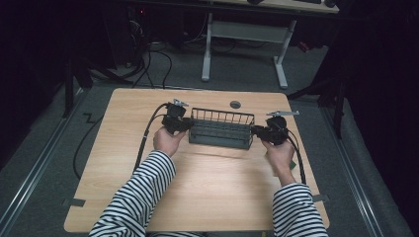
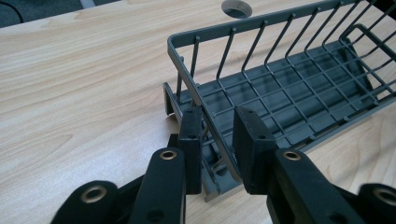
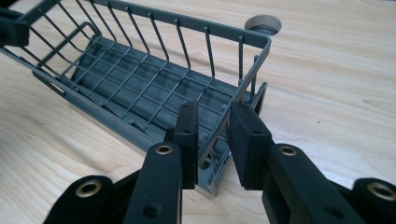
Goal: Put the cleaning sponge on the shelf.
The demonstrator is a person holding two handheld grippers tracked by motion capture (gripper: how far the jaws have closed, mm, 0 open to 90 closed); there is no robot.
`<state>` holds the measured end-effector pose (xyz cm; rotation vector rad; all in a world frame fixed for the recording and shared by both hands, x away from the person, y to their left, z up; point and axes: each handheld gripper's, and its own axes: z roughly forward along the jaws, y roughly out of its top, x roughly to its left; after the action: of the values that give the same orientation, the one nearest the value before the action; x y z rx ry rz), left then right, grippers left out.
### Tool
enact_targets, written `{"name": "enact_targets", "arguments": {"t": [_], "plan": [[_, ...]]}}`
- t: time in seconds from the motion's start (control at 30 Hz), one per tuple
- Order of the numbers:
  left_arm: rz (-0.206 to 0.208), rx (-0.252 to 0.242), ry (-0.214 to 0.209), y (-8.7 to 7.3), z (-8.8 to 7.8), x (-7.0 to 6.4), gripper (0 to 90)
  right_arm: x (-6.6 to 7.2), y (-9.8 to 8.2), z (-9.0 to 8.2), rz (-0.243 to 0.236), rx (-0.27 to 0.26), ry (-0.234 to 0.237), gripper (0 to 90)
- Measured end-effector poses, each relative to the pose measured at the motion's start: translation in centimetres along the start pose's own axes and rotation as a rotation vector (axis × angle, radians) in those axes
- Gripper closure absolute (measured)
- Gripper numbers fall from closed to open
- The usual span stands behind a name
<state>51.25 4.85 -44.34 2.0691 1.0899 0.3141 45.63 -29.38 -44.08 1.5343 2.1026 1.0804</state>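
A grey wire basket point(image 1: 221, 129) is seen resting near the middle of the wooden worktop point(image 1: 212, 197), just in front of a round cable hole point(image 1: 235, 104). Its left end wall is pinched by the left claw point(image 2: 219, 140), and its right end wall by the right claw point(image 3: 212, 135), the jaws of each pressed onto the rim wire between them. The basket appears empty. The grasping step is judged to be done at both ends; the lift or shift of the basket is judged not yet made, since its base is seen flat on the wood.
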Motion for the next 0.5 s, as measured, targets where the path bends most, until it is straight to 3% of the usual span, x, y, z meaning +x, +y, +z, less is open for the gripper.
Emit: {"name": "enact_targets", "arguments": {"t": [0.17,0.5], "plan": [[-0.004,0.008,-0.004,-0.2,-0.2,-0.1,73.6,0.0,-0.2,-0.2,0.008,0.007,0.013,73.8],[-0.01,0.026,-0.029,-1.1,-1.3,-0.5,73.1,1.0,-0.6,-1.0,-0.027,0.044,0.004,73.4]]}}
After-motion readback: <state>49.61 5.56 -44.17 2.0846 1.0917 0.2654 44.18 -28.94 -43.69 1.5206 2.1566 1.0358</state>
